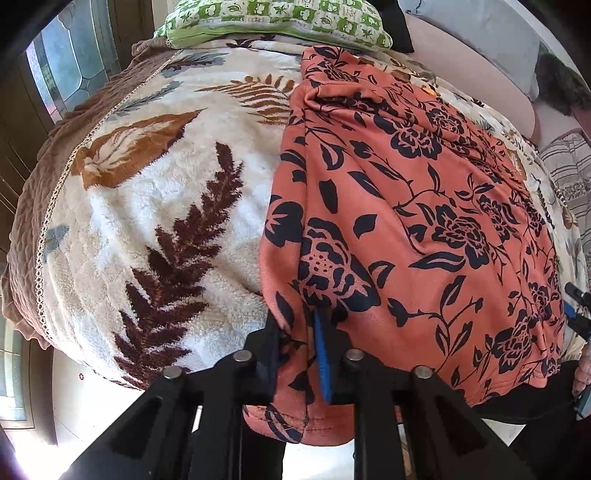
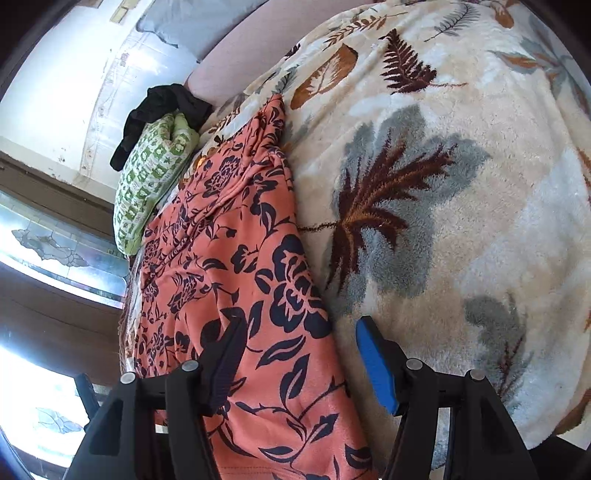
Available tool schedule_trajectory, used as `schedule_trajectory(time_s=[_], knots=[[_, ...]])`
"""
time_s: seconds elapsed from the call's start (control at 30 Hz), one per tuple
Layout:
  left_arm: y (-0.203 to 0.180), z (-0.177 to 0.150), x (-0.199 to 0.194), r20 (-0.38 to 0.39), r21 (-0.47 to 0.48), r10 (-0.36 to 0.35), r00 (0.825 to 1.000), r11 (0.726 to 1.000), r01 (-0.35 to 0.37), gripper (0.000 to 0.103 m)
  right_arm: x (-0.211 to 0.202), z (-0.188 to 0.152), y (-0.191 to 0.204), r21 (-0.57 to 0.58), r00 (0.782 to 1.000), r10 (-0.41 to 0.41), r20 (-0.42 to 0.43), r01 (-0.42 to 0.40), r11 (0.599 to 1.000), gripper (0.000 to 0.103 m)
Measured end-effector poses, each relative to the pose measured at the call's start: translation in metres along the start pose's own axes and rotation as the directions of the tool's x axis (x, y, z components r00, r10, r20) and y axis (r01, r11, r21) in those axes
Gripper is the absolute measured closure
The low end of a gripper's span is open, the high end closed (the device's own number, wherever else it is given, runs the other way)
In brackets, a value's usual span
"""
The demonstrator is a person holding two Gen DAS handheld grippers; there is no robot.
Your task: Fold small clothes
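An orange garment with black flower print [image 1: 413, 206] lies spread lengthwise on a cream leaf-patterned blanket [image 1: 155, 192]. My left gripper [image 1: 297, 339] is shut on the garment's near left corner at the bed's edge, fabric pinched between the black finger and the blue pad. In the right wrist view the same garment [image 2: 236, 258] runs up the left side. My right gripper [image 2: 299, 347] is open, its left finger over the garment's near right part and its blue-padded finger [image 2: 376, 362] over the blanket [image 2: 461, 184].
A green-and-white patterned pillow [image 1: 273, 18] lies at the far end of the bed, with a black cloth [image 2: 166, 107] on it. A stained-glass window [image 1: 70, 62] is at the left. A pink headboard [image 1: 469, 62] stands beyond the bed.
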State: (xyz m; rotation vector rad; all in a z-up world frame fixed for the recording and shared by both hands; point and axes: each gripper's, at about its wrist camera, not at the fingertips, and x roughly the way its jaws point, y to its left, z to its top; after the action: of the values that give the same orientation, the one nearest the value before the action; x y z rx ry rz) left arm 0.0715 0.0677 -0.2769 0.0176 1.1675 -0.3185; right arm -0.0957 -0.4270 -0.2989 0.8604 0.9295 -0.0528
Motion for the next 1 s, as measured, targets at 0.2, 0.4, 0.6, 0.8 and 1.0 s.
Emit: schedule_trajectory(time_s=[0.2,0.4,0.6,0.8,1.0], knots=[[-0.009,0.007,0.002,-0.001,0.051,-0.064,0.998,0.997,0.064,0.093,0.02,-0.029,0.033,-0.184,0.991,-0.008,-0.136,-0.018,0.983,0.08],[-0.004,0.012,0.009,-0.027,0.037,-0.109,0.994,0.993,0.11,0.091,0.025,-0.022,0.022,-0.082,0.991,0.033,-0.129,-0.044,0.996,0.079],[-0.001,0.016,0.009,-0.027,0.05,-0.159,0.987,0.986,0.16,0.094,0.025,-0.019,0.04,-0.159,0.993,0.007,-0.116,-0.026,0.987,0.093],[0.015,0.048,-0.016,0.005,0.004,-0.335,0.942,0.942,0.335,0.095,0.001,0.016,0.048,-0.047,0.975,0.221,-0.002,-0.221,0.974,0.094],[0.027,0.168,-0.031,0.13,-0.049,-0.37,0.92,0.924,0.379,0.095,0.013,0.123,0.065,0.059,0.941,0.278,0.193,-0.294,0.954,0.095]])
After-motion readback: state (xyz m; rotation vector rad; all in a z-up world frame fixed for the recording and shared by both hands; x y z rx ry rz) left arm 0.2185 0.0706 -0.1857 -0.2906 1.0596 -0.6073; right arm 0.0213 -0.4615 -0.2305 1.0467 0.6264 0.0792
